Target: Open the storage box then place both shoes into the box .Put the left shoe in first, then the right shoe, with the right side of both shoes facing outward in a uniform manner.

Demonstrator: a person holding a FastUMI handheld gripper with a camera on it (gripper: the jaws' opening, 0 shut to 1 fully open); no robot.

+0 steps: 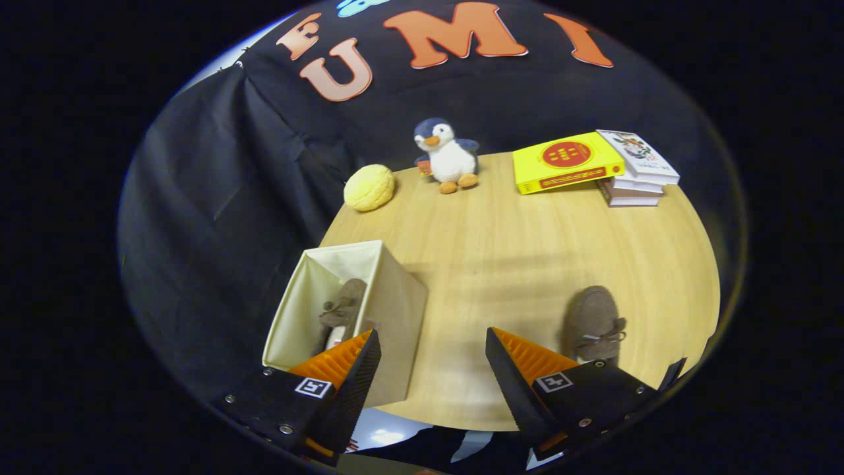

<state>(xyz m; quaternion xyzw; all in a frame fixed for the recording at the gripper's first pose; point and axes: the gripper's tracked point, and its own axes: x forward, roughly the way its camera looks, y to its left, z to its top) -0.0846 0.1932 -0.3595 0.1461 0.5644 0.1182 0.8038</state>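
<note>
The storage box (343,316) is our landmark. It stands open on the bench (514,264), near the bench's left edge, and its top has no lid on it. We see one brown shoe (343,307) already standing inside the box, leaning against the inner wall with its toe up. We think this is the left shoe, since it has to go in first, but we cannot tell which foot it is for.

The second shoe (593,323) lies flat on the bench, well off to the right of the box, with its little lace bow on top. It still has to go in.

Our jaws (432,356) are wide open and hold nothing. One finger hangs over the front corner of the box, and the other sits just beside the second shoe, on the box side of it. We think they are open like this because one shoe is let go and the next grab is coming.

Far behind the box, at the back of the bench, sit a yellow bun toy (369,187), a plush penguin (447,157) and a stack of books (593,168). They are out of the way.

Next we should reach for the second shoe and turn it so it faces the same way as the first.
</note>
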